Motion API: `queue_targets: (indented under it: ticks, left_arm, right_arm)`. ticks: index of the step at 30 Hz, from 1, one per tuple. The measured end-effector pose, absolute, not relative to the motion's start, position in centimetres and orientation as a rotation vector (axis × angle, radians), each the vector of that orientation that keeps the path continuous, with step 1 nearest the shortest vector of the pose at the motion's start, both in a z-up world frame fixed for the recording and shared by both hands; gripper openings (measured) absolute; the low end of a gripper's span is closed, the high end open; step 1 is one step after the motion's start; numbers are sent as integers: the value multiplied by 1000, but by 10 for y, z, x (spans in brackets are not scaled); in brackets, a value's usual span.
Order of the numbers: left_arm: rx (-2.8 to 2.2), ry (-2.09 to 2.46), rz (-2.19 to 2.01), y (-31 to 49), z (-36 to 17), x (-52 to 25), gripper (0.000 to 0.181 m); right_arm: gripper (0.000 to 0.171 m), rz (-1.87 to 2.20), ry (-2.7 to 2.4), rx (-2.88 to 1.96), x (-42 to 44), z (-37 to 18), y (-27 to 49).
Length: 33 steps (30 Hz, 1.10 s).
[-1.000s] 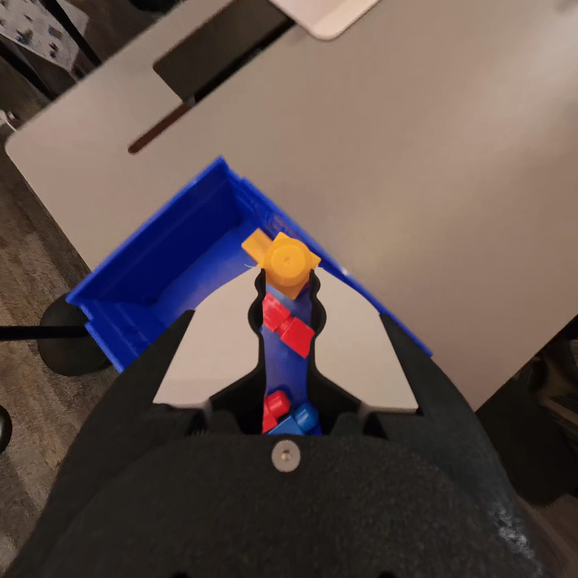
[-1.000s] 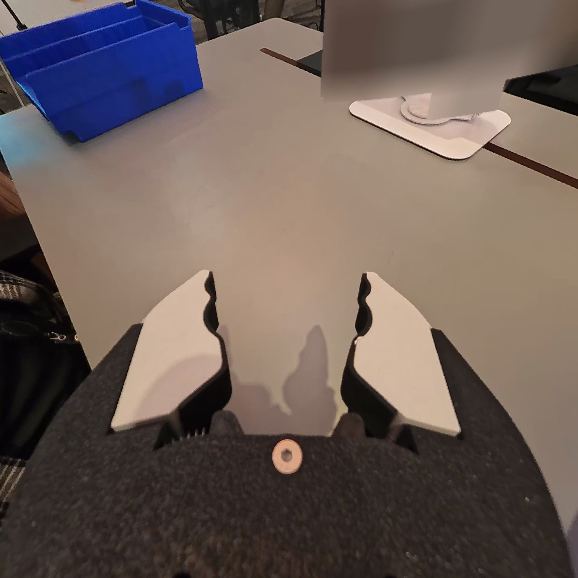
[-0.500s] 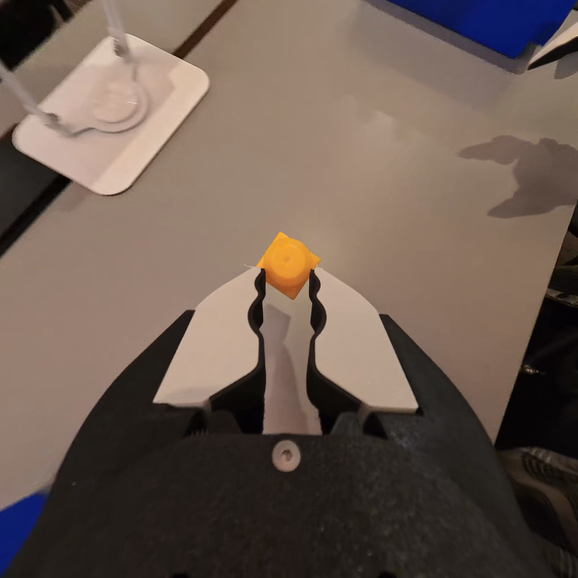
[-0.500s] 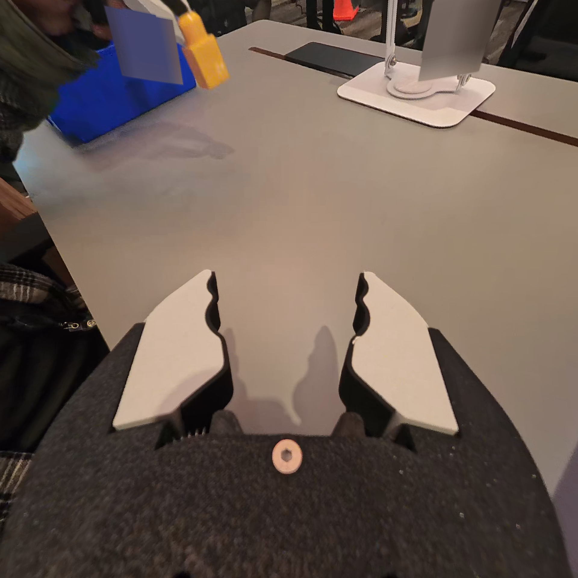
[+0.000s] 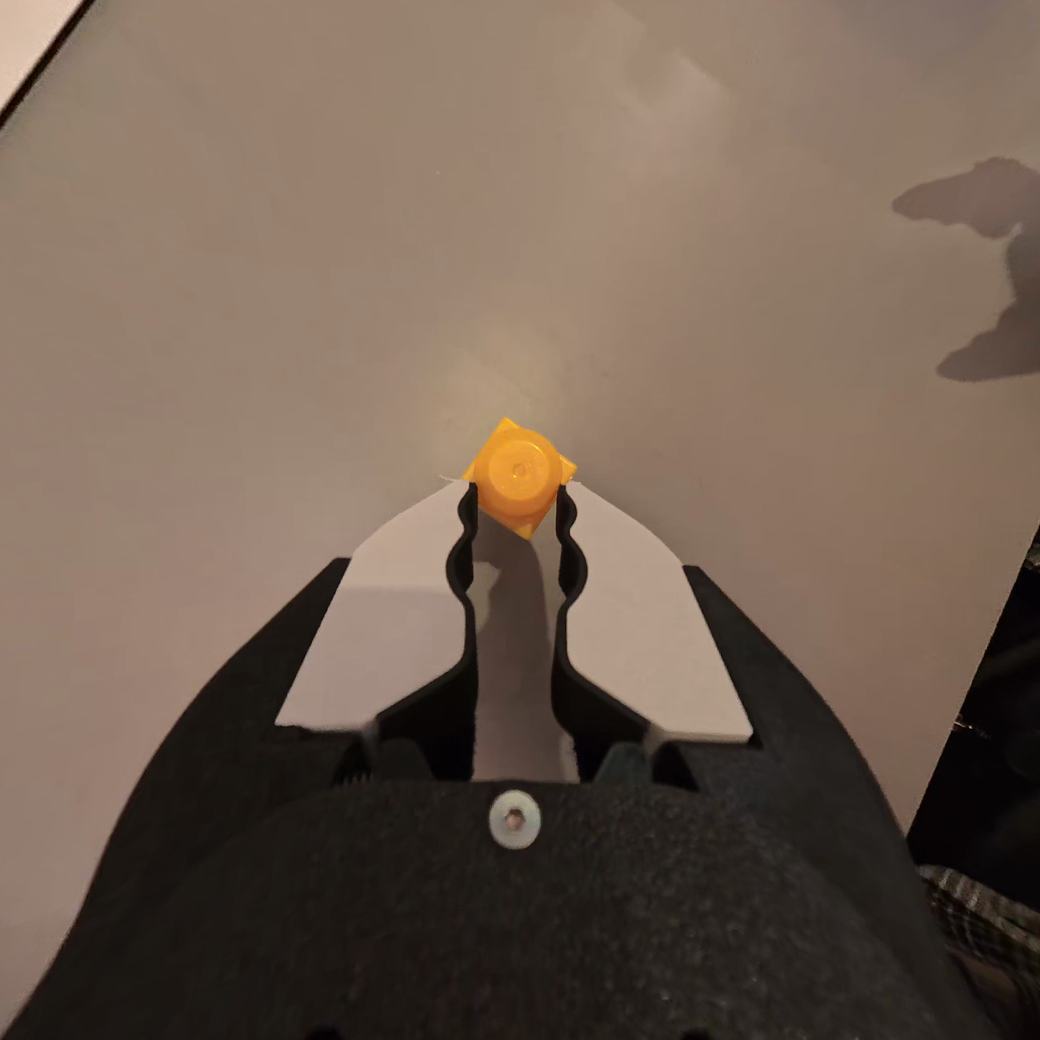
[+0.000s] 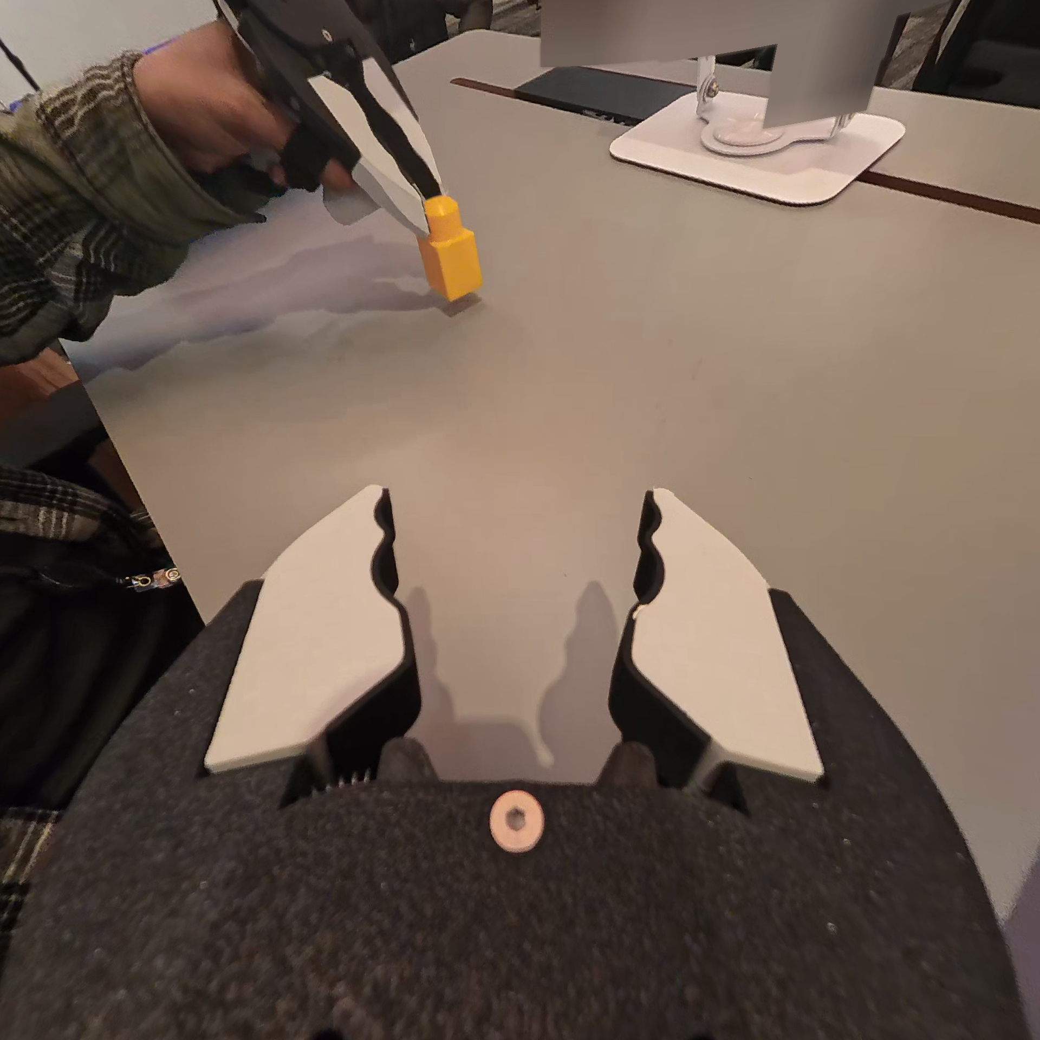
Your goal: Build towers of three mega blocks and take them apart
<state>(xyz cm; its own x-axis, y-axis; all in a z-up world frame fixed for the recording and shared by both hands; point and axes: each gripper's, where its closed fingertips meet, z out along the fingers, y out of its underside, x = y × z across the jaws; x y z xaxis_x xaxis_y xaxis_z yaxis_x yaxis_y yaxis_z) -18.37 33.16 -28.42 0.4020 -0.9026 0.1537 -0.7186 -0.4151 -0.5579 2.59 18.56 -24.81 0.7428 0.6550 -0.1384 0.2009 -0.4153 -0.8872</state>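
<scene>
1. The left gripper is pinching the stud of an orange plastic single-stud block, hanging just above the grey table at eleven o'clock in the right wrist view
2. The right gripper is waiting spread and empty
3. No tower is standing; judging by this, building is only beginning

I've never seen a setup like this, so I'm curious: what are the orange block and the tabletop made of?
The orange block looks like moulded plastic: one even colour, smooth faces with a soft sheen, and a round stud on top, which the left gripper pinches. The table looks like a matte grey laminate or coated board; it is flat and uniform and shows only faint reflections. Its core cannot be told.
</scene>
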Motion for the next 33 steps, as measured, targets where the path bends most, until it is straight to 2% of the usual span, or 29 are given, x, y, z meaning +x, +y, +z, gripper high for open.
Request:
queue_targets:
  ticks: [11,13,17,21,24,27,30,33]
  left_arm:
    - [-2226,1362,-703,327,-294,-178,27]
    - [-2214,1349,-727,327,-291,-177,34]
    - [-2136,1314,-773,324,-269,-182,37]
    - [-2014,1300,-825,306,-220,-203,47]
    - [-1890,1306,-757,286,-169,-250,50]
    - [-1863,1326,-581,270,-132,-330,50]
    - [-1944,1361,-394,256,-122,-424,48]
    - [-2033,1409,-244,250,-137,-501,49]
  right_arm:
    - [86,592,-666,-1964,22,-243,187]
    - [86,590,-671,-1969,21,-242,188]
    - [88,568,-695,-1971,14,-233,192]
    - [88,543,-723,-1966,3,-225,194]
    - [88,534,-750,-1973,-7,-222,197]
    - [88,538,-786,-1970,-19,-220,199]
    - [88,539,-823,-1964,-32,-221,202]
    - [89,548,-846,-1964,-43,-225,206]
